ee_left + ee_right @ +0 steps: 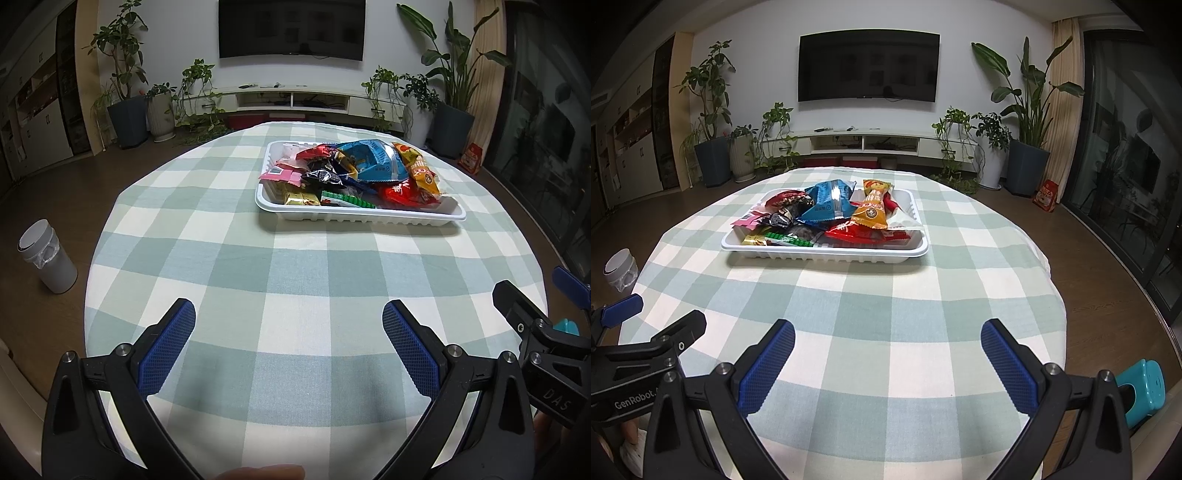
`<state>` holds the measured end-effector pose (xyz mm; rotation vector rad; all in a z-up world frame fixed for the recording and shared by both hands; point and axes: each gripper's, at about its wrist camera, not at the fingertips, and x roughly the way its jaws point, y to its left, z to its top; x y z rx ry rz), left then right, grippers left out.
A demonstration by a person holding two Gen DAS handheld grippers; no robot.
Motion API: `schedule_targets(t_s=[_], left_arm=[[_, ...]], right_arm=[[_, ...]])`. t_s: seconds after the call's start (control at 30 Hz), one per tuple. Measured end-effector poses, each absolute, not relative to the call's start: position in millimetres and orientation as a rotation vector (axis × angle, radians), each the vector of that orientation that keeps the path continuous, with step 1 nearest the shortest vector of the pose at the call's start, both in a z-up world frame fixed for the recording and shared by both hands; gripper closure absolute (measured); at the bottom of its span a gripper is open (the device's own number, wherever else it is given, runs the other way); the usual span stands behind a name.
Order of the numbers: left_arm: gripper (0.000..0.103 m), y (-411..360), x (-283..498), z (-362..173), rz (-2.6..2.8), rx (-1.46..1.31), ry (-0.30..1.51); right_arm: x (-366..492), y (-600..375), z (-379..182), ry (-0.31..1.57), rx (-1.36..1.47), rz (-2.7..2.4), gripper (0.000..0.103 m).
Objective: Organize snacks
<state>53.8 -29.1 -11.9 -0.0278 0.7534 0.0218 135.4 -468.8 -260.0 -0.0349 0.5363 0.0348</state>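
A white tray (354, 215) (827, 252) rests on the far half of a round table with a green and white checked cloth (295, 280) (871, 314). Several snack packets fill it: a blue bag (373, 162) (827, 203), an orange packet (421, 173) (873, 210), a red packet (402, 194) (857, 232), a pink one (282, 175) (748, 221) and a green one (343, 199) (788, 239). My left gripper (288, 323) hovers open over the near cloth, holding nothing. My right gripper (888, 341) is open too, beside it on the right.
A white bin (48, 258) (620, 273) stands on the floor to the left of the table. A teal stool (1141, 387) is at the near right. Potted plants, a low TV bench and a wall TV line the far wall. Glass doors run along the right.
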Motion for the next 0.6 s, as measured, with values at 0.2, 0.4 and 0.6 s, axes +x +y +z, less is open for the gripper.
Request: schedule_targets(t_s=[0.2,0.4,0.6], left_arm=[[0.0,-29.7,53.7,-12.1,0.021,-0.027,0.754],[0.0,-30.3,53.6,-12.2,0.022,-0.026,0.754],[0.0,-30.3,53.9,-13.2,0.038,-0.019,0.758]], right_arm=[[135.4,-468.5,-259.2,0.538,-0.036,0.035,0.0],[135.6,-468.1,-258.5,0.539,-0.036,0.035,0.0],[135.8,-467.8,-257.8,0.54,-0.037,0.036,0.0]])
